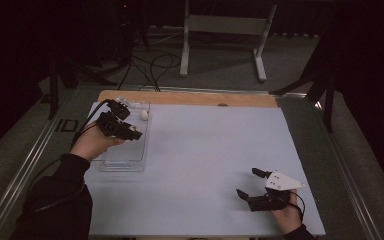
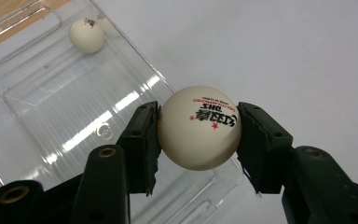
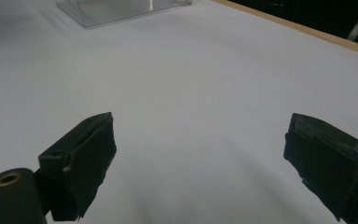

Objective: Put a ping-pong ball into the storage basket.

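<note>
Placement is the step that appears to be in hand, and it turns on how the held ball lies relative to the tray beneath it. In the left gripper view the left gripper (image 2: pixel 198 128) has its jaws closed on a white table-tennis ball (image 2: pixel 199 127), one pad pressing at the ball's nine o'clock and the other at its three o'clock, the red and black print facing the camera; the ball hangs over the clear plastic tray (image 2: pixel 65 116), close to the tray's edge that runs from twelve o'clock down toward five o'clock; most of the tray floor lies toward nine and ten o'clock of the ball; a second table-tennis ball (image 2: pixel 87 35) rests far off in the tray at about eleven o'clock. In the high view the left gripper (image 1: pixel 130 131) sits over the tray (image 1: pixel 125 162) at the white sheet's (image 1: pixel 210 150) ten o'clock. The right gripper (image 1: pixel 252 182) idles well apart at five o'clock, jaws spread wide and holding nothing. Release probably wants a slight shift toward the tray's middle; the left hand (image 1: pixel 92 142) is plainly the nearer.
</note>
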`<state>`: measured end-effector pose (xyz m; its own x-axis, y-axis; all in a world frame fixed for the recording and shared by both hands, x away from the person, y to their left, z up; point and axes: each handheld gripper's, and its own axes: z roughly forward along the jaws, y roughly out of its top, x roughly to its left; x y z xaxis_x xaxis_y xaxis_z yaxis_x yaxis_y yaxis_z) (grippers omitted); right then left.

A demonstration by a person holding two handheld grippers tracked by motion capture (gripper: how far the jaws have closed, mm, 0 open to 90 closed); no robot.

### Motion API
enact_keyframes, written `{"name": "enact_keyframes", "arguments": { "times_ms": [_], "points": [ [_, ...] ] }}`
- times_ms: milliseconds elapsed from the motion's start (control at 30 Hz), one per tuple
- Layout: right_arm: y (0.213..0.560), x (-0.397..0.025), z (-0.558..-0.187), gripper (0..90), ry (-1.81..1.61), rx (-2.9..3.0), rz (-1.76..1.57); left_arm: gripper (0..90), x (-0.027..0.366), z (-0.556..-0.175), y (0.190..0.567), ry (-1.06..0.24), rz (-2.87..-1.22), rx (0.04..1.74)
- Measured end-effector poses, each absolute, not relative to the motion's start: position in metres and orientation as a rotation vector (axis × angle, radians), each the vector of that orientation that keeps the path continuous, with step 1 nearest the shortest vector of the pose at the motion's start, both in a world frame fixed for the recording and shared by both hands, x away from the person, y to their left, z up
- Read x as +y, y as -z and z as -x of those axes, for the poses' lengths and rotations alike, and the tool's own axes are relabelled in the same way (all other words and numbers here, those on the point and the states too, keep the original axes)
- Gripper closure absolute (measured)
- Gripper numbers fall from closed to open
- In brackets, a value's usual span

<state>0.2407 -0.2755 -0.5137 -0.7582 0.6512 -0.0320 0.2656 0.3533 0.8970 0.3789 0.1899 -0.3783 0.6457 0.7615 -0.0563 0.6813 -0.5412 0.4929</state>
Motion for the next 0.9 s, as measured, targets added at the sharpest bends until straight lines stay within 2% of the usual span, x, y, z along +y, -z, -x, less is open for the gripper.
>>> {"name": "enact_keyframes", "arguments": {
  "times_ms": [900],
  "points": [
    [0.514, -0.275, -0.241, 8.7, -1.378, 2.242, -0.802, 52.1, 0.197, -0.390, 0.432, -0.160, -2.399, 1.218]
  ]
}}
